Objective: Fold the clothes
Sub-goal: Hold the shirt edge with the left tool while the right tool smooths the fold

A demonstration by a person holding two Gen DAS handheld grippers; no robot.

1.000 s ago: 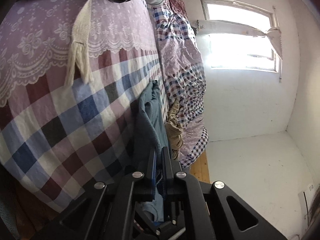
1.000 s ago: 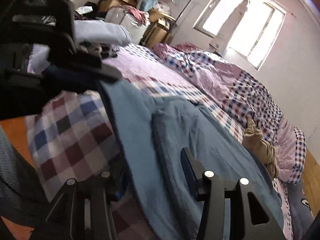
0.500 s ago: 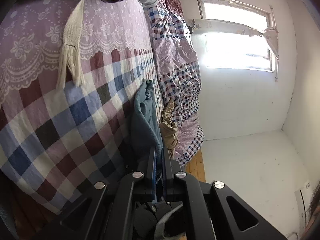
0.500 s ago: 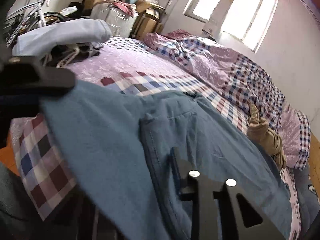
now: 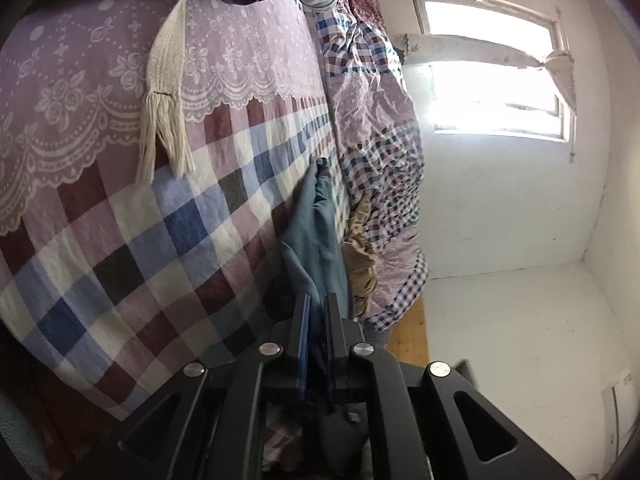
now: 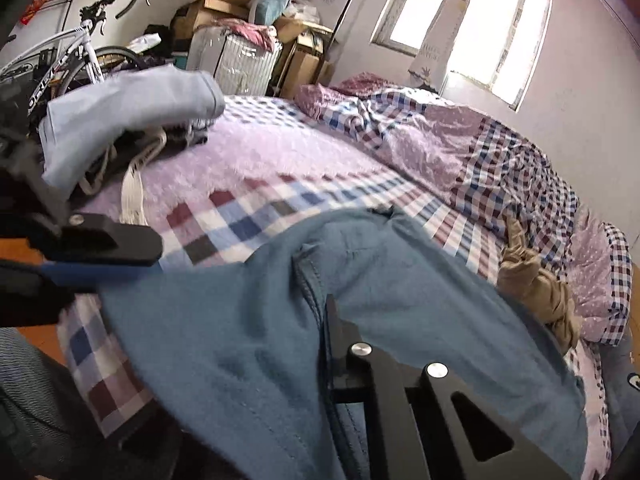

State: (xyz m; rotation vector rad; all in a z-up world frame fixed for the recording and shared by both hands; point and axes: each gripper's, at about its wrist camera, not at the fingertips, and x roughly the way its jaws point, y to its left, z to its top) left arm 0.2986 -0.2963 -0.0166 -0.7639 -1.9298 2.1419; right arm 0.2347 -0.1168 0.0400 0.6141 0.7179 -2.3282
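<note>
A blue garment (image 6: 240,320) lies spread over the near part of the plaid bed sheet (image 6: 248,216). My right gripper (image 6: 326,304) is shut on a fold of it; one black finger shows and the other is hidden under the cloth. At the left of the right wrist view, my left gripper (image 6: 100,268) holds the garment's edge up off the bed. In the left wrist view the blue garment (image 5: 316,232) fills the narrow gap of the left gripper (image 5: 319,308), whose jaws are opening.
A crumpled tan garment (image 6: 536,280) lies on the bed's right side beside a checked quilt (image 6: 500,168). A pale blue garment (image 6: 128,108) and a cream fringed scarf (image 5: 164,92) sit at the left. A bicycle (image 6: 80,52), boxes and a suitcase (image 6: 240,60) stand behind.
The right jaws went from wide apart to shut on the blue cloth and rose a little. The left fingers parted slightly around the cloth.
</note>
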